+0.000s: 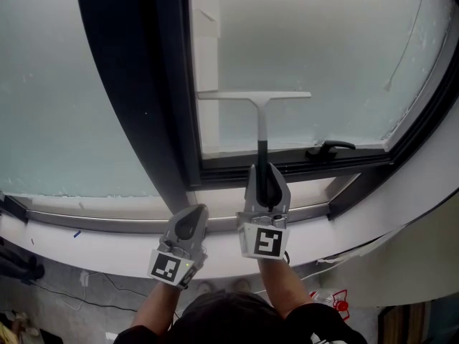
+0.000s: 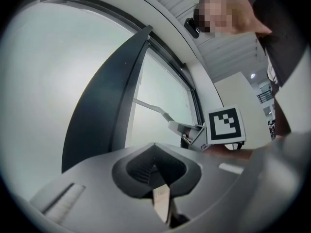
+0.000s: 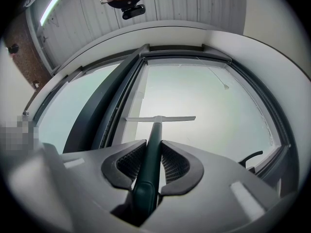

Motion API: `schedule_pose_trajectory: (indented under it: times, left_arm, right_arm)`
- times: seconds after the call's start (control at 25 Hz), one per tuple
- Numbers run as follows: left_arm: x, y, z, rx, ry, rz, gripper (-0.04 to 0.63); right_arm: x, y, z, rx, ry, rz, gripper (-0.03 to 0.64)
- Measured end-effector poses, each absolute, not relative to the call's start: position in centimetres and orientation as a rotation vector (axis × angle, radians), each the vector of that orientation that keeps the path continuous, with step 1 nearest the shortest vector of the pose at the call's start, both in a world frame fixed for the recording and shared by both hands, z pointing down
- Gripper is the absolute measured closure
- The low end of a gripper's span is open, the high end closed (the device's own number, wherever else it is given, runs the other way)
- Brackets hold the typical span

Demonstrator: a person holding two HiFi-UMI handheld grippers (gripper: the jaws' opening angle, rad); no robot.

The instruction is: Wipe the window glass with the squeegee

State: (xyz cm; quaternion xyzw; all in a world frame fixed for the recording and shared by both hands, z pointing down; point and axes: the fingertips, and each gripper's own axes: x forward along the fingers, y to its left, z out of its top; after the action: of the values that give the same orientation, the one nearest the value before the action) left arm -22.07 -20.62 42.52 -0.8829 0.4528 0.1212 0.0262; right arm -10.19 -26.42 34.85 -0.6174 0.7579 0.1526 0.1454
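The squeegee rests its white blade flat against the window glass, near the pane's lower left. Its dark handle runs down into my right gripper, which is shut on it. In the right gripper view the handle passes between the pads and the blade lies level across the glass. My left gripper hovers over the sill, just left of the right one, shut and holding nothing. The left gripper view shows its jaws closed, with the squeegee and the right gripper beyond.
A thick dark mullion separates this pane from another frosted pane on the left. A black window handle sits on the lower frame, right of the squeegee. The white sill runs below, with cables on the floor.
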Motion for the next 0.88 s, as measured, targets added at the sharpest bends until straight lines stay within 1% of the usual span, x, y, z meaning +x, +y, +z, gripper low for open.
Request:
schedule_pose_trajectory:
  times: [0.88]
  left_arm:
    - [-22.6, -20.8, 44.5, -2.757, 1.464, 0.346, 0.597]
  right_arm:
    - [-9.9, -25.8, 38.9, -1.84, 2.24, 0.373, 0.52]
